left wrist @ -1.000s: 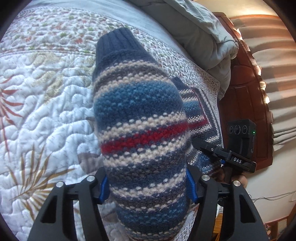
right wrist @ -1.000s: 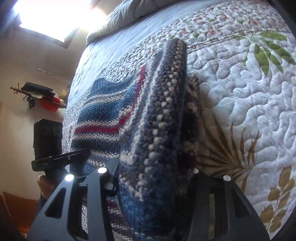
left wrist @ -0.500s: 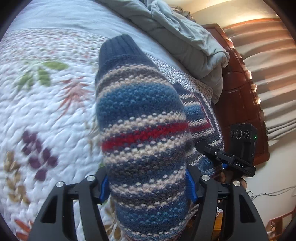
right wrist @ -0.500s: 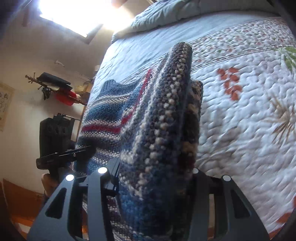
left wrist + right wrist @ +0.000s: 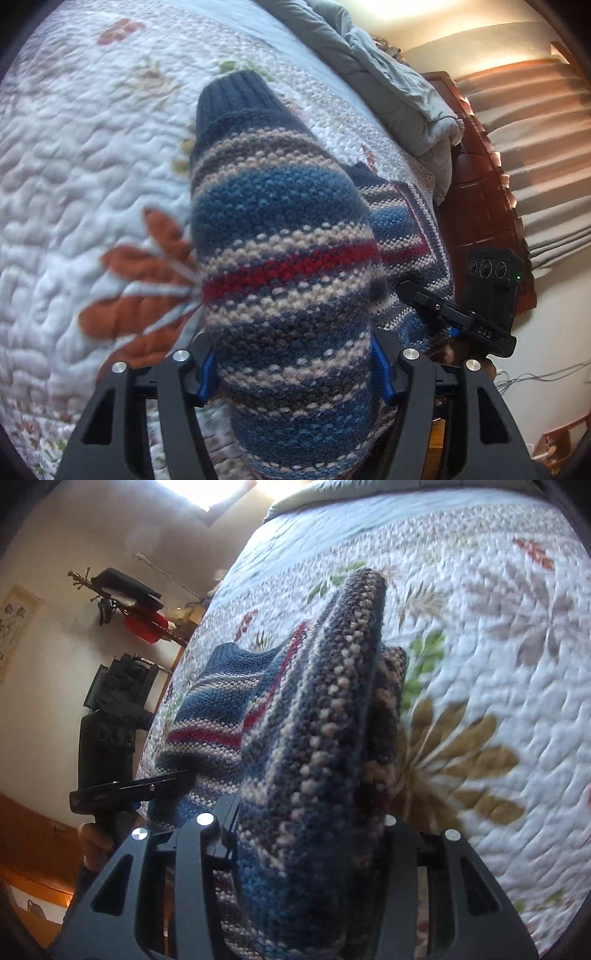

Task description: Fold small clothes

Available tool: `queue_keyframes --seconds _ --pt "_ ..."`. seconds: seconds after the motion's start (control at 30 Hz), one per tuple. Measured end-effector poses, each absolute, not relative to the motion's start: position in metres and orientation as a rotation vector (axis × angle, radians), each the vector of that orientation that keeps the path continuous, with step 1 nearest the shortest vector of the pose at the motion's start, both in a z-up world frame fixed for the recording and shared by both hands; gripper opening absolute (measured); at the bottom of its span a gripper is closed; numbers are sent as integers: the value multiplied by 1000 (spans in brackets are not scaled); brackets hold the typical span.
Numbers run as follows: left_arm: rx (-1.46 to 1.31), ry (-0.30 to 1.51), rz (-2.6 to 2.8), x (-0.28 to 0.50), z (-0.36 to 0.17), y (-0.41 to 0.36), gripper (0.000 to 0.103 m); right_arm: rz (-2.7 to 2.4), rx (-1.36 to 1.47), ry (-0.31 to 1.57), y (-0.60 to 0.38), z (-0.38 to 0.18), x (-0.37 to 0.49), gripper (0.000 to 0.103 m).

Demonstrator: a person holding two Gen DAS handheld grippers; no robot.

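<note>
1. The left gripper (image 5: pixel 295 373) is closed on a bunched fold of the striped knit sweater (image 5: pixel 284 258); the blue finger pads (image 5: pixel 208 373) press the wool from both sides, and the navy ribbed cuff (image 5: pixel 236 99) points away from the jaws
2. The right gripper (image 5: pixel 306 834) is clamped on another thick, doubled edge of the same sweater (image 5: pixel 325 738); the knit fills the gap between its fingers
3. Location: the sweater is held up off the quilt (image 5: pixel 74 147), stretched between the two grippers, with the quilt's pale border strip and far edge beyond it. In each wrist view the opposite gripper appears at the outer side of the garment
4. Change: over the last second both grips are unchanged, but the quilt pattern beneath has shifted. An orange leaf print (image 5: pixel 140 288) now lies under the left gripper where tan fronds lay before, and the quilt is motion-blurred. The garment is therefore being carried across the bed
5. Meaning, as a judgement: this is a transport or fold-over stroke; the fold is not yet laid down
6. Count: one sweater, two grippers, one quilt, one rumpled grey duvet (image 5: pixel 399 85) at the far edge of the bed, one wooden headboard (image 5: pixel 480 177)
</note>
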State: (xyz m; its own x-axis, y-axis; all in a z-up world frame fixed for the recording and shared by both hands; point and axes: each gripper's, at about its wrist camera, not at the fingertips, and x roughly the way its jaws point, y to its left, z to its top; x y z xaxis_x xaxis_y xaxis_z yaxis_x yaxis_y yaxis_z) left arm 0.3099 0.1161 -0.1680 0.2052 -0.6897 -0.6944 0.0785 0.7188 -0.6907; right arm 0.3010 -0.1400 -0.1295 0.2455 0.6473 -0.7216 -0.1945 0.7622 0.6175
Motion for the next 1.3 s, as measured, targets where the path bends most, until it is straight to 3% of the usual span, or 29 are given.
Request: queue_keyframes --seconds 0.23,0.3,0.37,0.5,0.6,0.73,0.8,0.83,0.87,0.9,1.03,1.13,1.23,1.3 --pt "-605 1276 -599 300 -201 120 68 576 504 1226 -130 -175 289 48" --pt "-637 1269 -599 298 -206 123 73 581 547 1247 -140 -187 291 64" --pt "-644 1279 -587 291 -212 131 85 565 547 1273 -146 -190 294 78" --pt "-570 1238 -518 280 -192 136 87 597 549 1254 -166 -170 298 80" --pt "-487 1111 -416 253 -160 147 88 560 592 1182 -191 -149 313 80" --pt "-422 973 -447 211 -129 132 88 558 604 1199 -191 -151 350 72" --pt "-393 919 -475 192 -122 121 88 574 596 1214 -189 -157 361 62" --pt "-387 896 -486 184 -121 117 88 592 582 1223 -180 -160 369 53" --pt "-380 880 -493 183 -119 109 88 601 554 1228 -184 -162 370 23" --pt "-371 862 -500 179 -118 104 88 604 514 1223 -182 -161 370 10" --pt "-407 857 -531 167 -132 95 88 588 454 1139 -179 -151 373 9" --pt "-411 879 -529 160 -143 92 88 514 457 1211 -183 -181 381 9" --pt "-406 892 -524 160 -148 88 89 509 452 1194 -186 -184 373 15" --pt "-400 896 -520 159 -149 87 91 518 517 1158 -196 -168 361 30"
